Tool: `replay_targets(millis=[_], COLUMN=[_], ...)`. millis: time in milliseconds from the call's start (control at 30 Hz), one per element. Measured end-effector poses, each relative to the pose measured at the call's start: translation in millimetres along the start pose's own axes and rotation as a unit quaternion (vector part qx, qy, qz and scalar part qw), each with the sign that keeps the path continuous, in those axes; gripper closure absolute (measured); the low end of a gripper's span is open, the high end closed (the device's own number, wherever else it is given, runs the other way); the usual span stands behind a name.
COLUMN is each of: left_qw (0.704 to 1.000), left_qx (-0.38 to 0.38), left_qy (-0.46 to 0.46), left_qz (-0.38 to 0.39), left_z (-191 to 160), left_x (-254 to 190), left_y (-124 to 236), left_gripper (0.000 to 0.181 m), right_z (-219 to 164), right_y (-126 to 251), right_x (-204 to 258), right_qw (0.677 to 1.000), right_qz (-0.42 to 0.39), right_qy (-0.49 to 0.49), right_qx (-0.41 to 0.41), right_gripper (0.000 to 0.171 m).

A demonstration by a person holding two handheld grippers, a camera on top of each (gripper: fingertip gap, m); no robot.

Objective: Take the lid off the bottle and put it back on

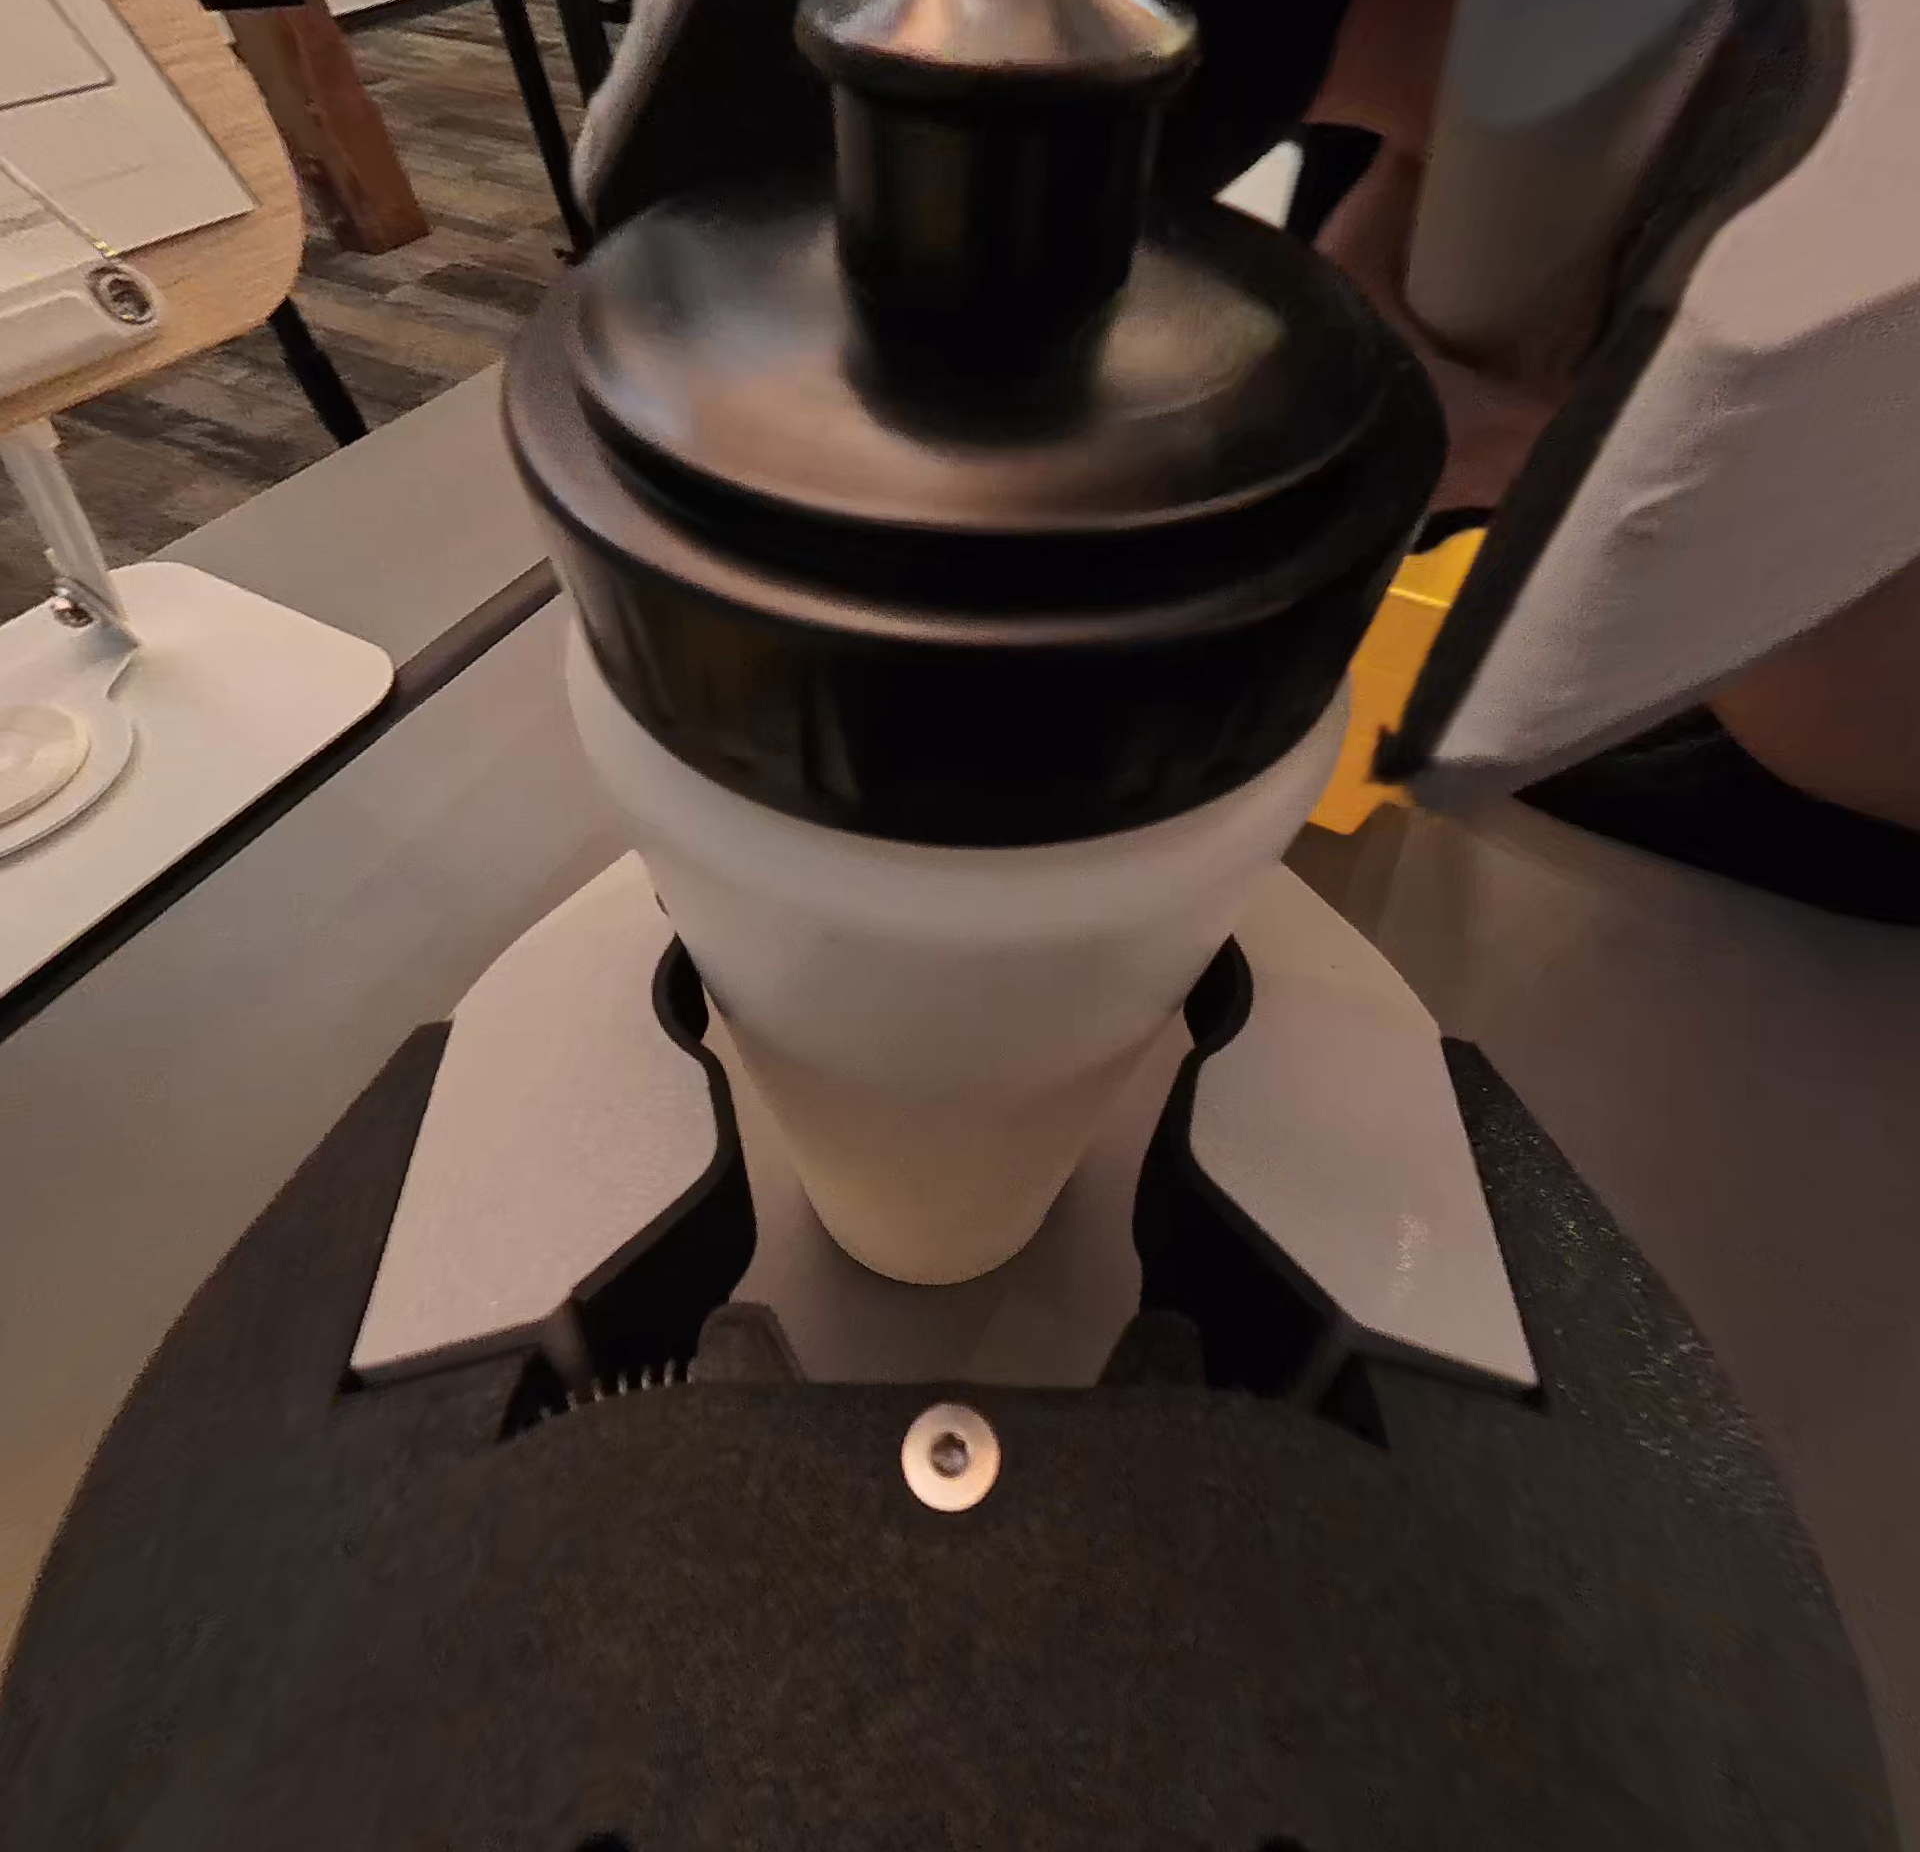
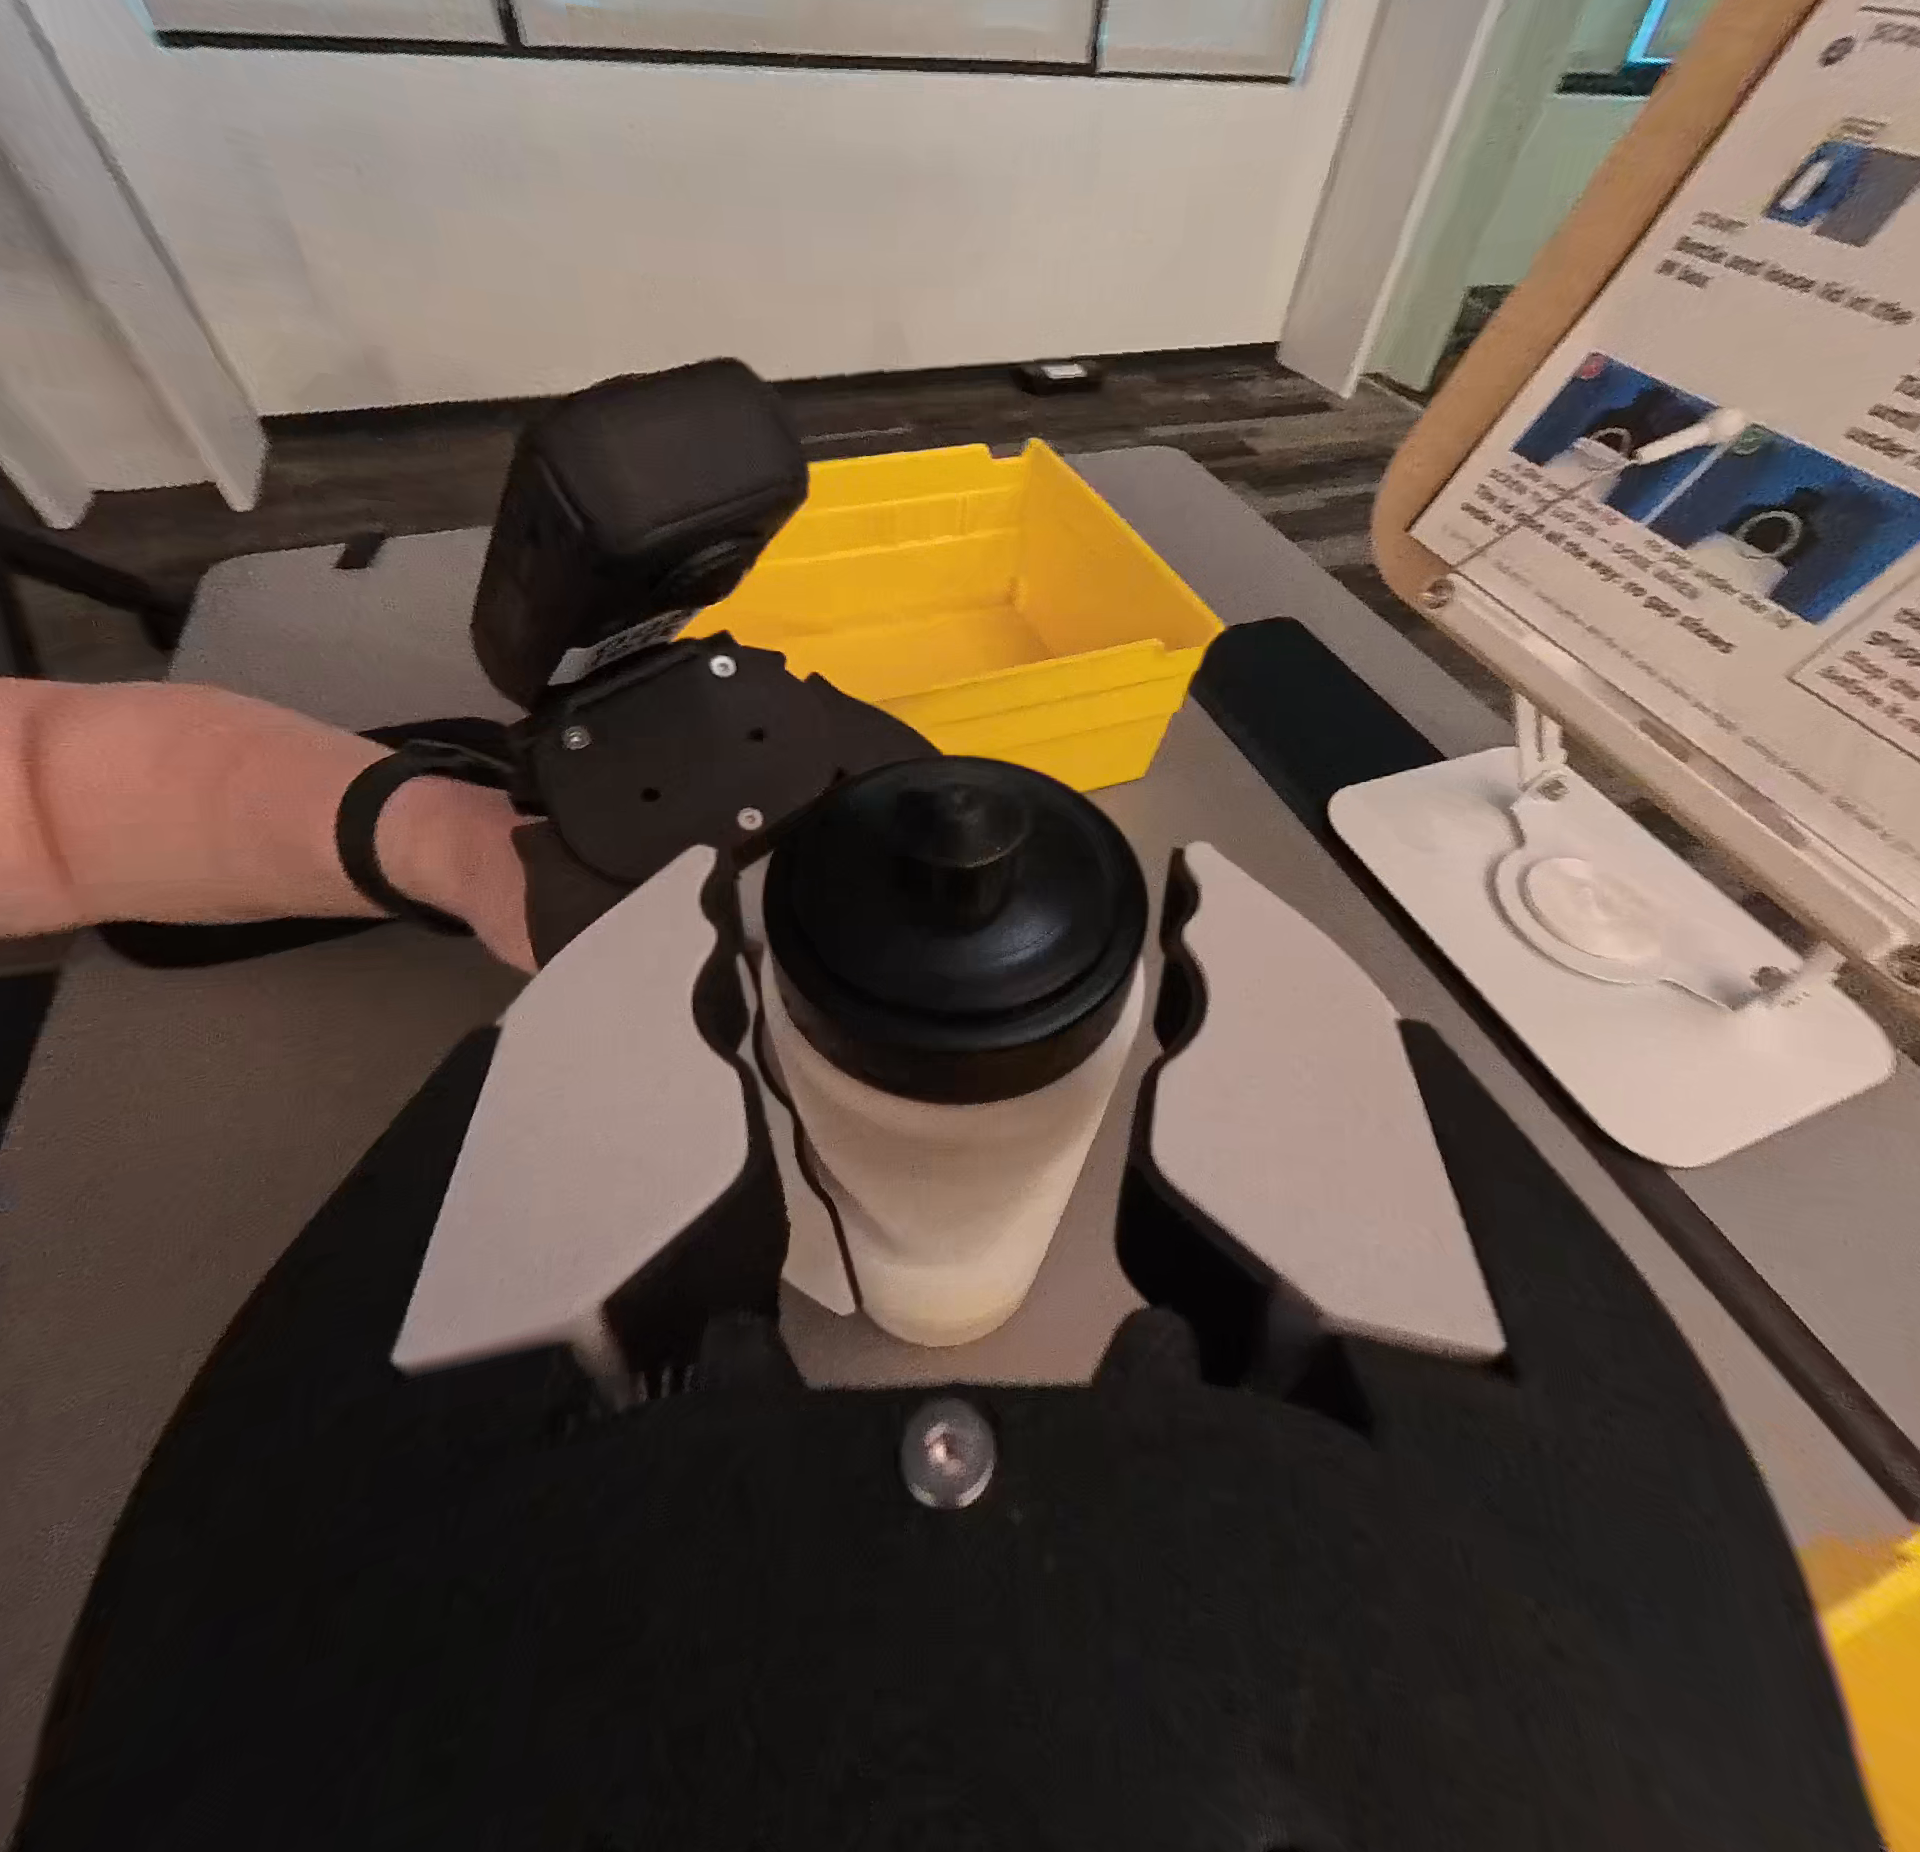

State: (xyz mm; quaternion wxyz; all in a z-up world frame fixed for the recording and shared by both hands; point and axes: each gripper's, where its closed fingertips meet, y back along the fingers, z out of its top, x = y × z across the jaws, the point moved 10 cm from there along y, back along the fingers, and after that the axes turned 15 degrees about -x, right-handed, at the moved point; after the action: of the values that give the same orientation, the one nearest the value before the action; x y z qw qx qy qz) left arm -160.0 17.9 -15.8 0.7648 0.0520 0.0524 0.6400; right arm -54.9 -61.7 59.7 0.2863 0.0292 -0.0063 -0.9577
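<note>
While the lid (image 1: pixel 966 576) sits on the bottle (image 1: pixel 914 1096), black and round with a narrow spout at its middle, the white bottle stands upright on the grey table (image 1: pixel 312 971), dead centre in both wrist views; the left gripper (image 1: pixel 956 929) is clamped on the white body below the lid, its dark inner edges pressed against the bottle's flanks at 9 and 3 o'clock; the right gripper (image 2: pixel 951 867) is spread wider than the lid, its two pale fingers flanking it with a thin gap showing on the 3 o'clock side, so it grips nothing; from the right wrist view the left gripper's black body comes in from 10 o'clock, held by a person's hand (image 2: pixel 447 867) with a black strap round it, and a black camera (image 2: pixel 634 514) rides on top; one of its fingers runs down the bottle's 9 o'clock side, between the bottle and the right gripper's own finger; beyond the bottle at 12 o'clock lies an open yellow bin (image 2: pixel 966 597), near but not touching it; at 2 o'clock a wooden board (image 2: pixel 1507 348) bearing printed sheets leans on a white stand (image 2: pixel 1662 1054), well apart from the bottle; the lid's edge is blurred in the left wrist view
</note>
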Motion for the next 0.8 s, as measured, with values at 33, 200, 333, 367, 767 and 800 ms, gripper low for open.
replay_targets(millis=[33,200,333,367,767,800], left_qw=[1.0,1.0,0.999,0.999,1.0,1.0], left_qx=[0.0,0.009,0.01,0.011,0.015,0.016], left_qy=[0.0,-0.001,0.014,0.017,0.004,0.004], left_qz=[-0.007,0.005,0.039,0.046,0.006,0.006], left_z=[0,1,1,1,1,1], left_x=[-1,-3,0,0,-3,-3], left_y=[-1,-1,1,1,-1,-1], left_gripper=[0.089,0.089,0.089,0.089,0.089,0.089], right_z=[-1,-2,-4,-5,1,1], right_y=[1,2,-5,-6,1,1], right_x=[-3,-2,4,7,-3,-3], right_qw=[1.0,0.999,0.999,0.998,1.0,1.0], right_qz=[0.018,0.032,-0.04,-0.068,0.009,0.008], right_qy=[-0.007,0.015,0.001,0.004,0.015,0.018], right_qx=[0.005,0.008,-0.002,-0.007,0.003,0.004], right_gripper=[0.093,0.098,0.098,0.098,0.098,0.099])
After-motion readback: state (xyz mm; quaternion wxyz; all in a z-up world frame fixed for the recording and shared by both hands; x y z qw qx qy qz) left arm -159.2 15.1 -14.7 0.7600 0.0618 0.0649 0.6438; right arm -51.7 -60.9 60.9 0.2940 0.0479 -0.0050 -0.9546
